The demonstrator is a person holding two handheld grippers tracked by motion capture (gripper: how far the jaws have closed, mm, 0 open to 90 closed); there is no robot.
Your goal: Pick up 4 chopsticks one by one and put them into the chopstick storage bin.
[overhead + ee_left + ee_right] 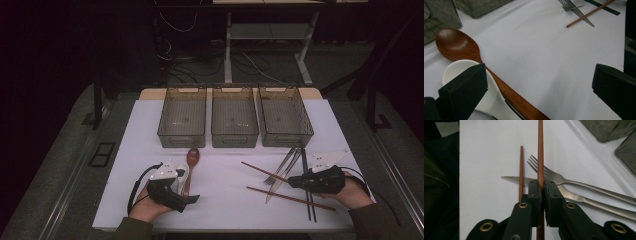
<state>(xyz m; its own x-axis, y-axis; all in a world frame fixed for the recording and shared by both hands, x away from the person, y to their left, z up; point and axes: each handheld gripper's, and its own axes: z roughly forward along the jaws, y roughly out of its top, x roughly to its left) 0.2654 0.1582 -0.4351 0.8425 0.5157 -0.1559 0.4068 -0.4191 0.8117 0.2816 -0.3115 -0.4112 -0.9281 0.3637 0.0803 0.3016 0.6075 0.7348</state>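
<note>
Your table (225, 200) is the broadest thing here, a flat, matte white sheet, and at its twelve o'clock edge stand three bins: left bin (182, 136), middle bin (234, 137) and right bin (286, 136), each a smoky translucent plastic box with handle slots, and nothing appears to lie in any of them. So by the look of it the sorting has barely begun; every utensil remains on the white surface. At four o'clock your right gripper (294, 180) has its fingers (535, 195) pinched narrow on one brown chopstick (540, 150), a slim round wooden rod, at the crossing heap of cutlery. Its twin, the second brown chopstick (521, 170), lies just beside it, over a serrated steel knife (510, 179), with a polished steel fork (554, 177) touching the pile and two black chopsticks (310, 200) running toward six o'clock. At eight o'clock your left gripper (192, 199) rests with fingers (464, 92) spread wide, holding nothing, just beside a glossy white ceramic spoon (457, 68) and a smooth, dark-stained wooden spoon (456, 45) with an oval bowl, its handle crossing the white one. Everything left still needs a bin.
</note>
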